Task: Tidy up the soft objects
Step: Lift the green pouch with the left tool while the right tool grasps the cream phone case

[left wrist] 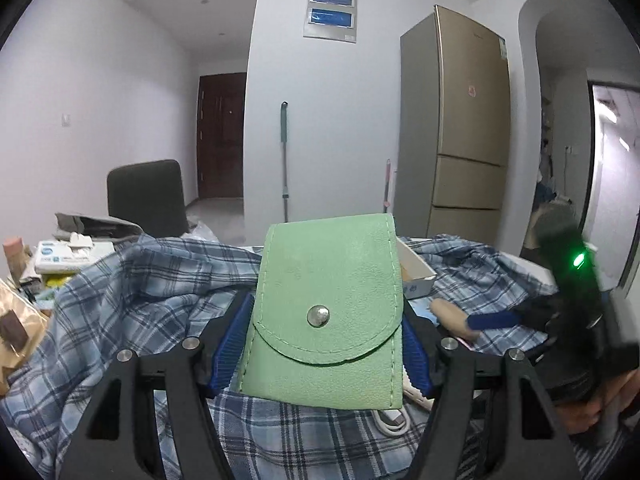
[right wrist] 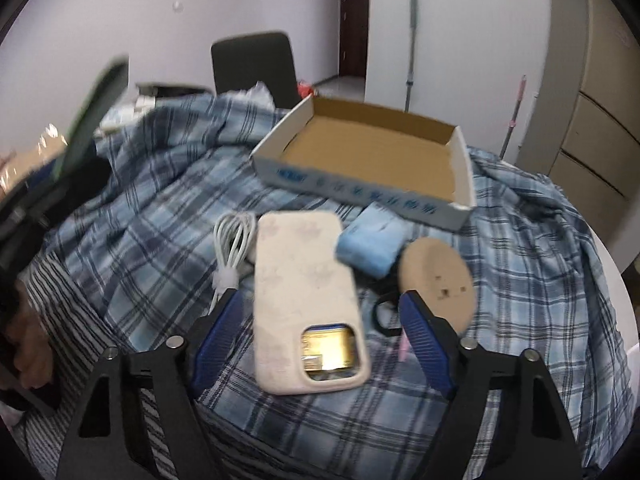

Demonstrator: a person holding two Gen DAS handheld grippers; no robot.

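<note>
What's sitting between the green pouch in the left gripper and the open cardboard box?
Nothing visible blocks it. The green pouch is held up in the left gripper, lifted clear of the plaid cloth. The cardboard box is open-topped and looks empty; the phone case lies lower down.

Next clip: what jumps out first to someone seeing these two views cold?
The green pouch fills the left wrist view, held upright between the left tool's blue pads above a blue plaid cloth. In the right wrist view, a pale phone case lies on that cloth between the open fingers of the right tool. Behind it sits an open cardboard box, nothing visible inside.
</note>
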